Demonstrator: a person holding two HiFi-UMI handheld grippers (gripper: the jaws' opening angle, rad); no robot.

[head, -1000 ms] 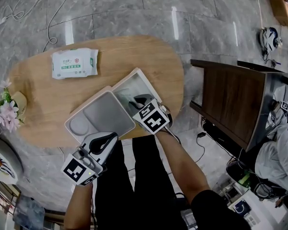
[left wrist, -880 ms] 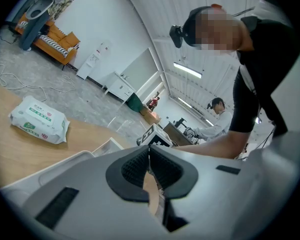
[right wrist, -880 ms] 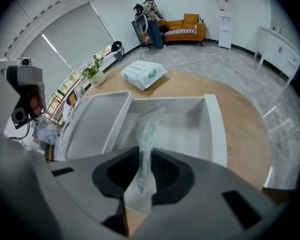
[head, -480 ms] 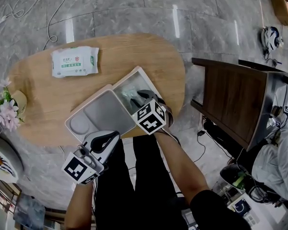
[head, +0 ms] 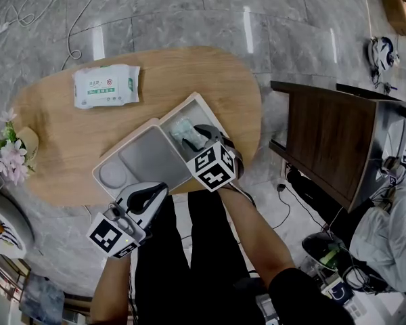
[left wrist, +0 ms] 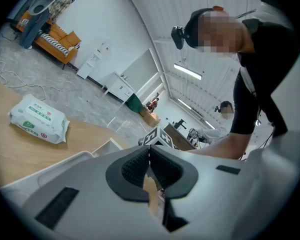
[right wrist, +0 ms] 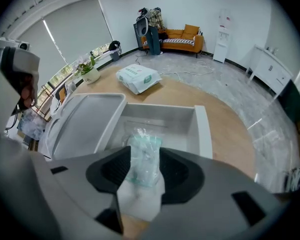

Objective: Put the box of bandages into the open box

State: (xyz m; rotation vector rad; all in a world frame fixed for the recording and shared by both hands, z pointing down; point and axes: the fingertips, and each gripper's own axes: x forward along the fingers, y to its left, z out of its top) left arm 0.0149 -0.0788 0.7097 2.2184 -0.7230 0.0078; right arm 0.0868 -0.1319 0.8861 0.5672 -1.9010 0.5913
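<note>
- The wooden desk [head: 68, 154] carries the open box [head: 193, 101].
- The wipes pack [head: 105, 87] has a green label; I can't read its print.
- The bandage pack [right wrist: 142, 154] lies inside the open box, its long axis pointing at the far wall.
- My right claw [right wrist: 142, 173] has just spread wide above the pack and grips nothing; my left claw [left wrist: 150, 165] is closed and empty.

Wipes pack [head: 105, 87]: green label band with white print and 1 red round mark. Characters too small to read in any view.
Marker cube [head: 111, 237] on left gripper [left wrist: 150, 165]: black-and-white square code, no letters or digits.
Marker cube [head: 213, 168] on right gripper [right wrist: 141, 171]: same kind of code.
Nothing reads as text.
</note>
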